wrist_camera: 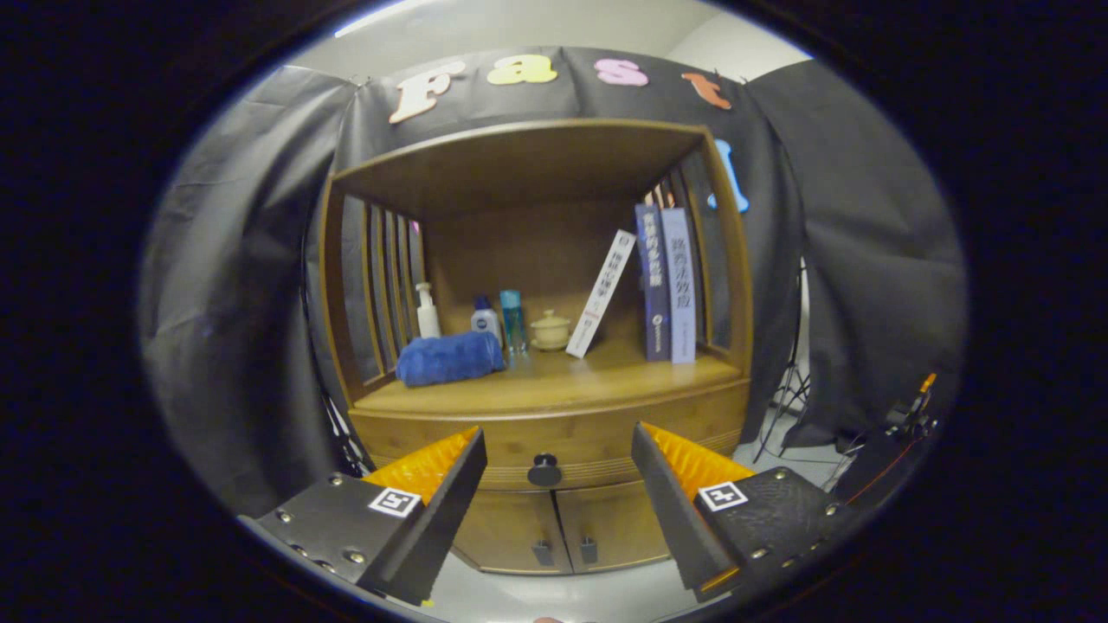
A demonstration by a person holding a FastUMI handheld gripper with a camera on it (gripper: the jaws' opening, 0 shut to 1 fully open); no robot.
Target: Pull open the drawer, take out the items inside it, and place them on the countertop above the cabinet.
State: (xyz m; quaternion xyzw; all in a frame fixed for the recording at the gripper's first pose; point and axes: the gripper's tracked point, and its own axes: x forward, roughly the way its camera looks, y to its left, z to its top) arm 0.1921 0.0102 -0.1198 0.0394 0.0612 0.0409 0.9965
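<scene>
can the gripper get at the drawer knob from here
Probably yes. The gripper is open, jaws spread wide, and the round dark knob sits beyond them on the closed drawer, lined up with the gap. Nothing stands between them; the towel and bottles rest higher, on the countertop.

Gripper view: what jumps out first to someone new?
The wooden cabinet fills the scene beyond the fingers, its drawer shut with a dark round knob centred between the open gripper fingers, still ahead of them. On the countertop, a rolled blue towel lies at the left in front of three bottles and a small lidded cup. At the right, two books stand upright, with a thin white one leaning toward them.
</scene>
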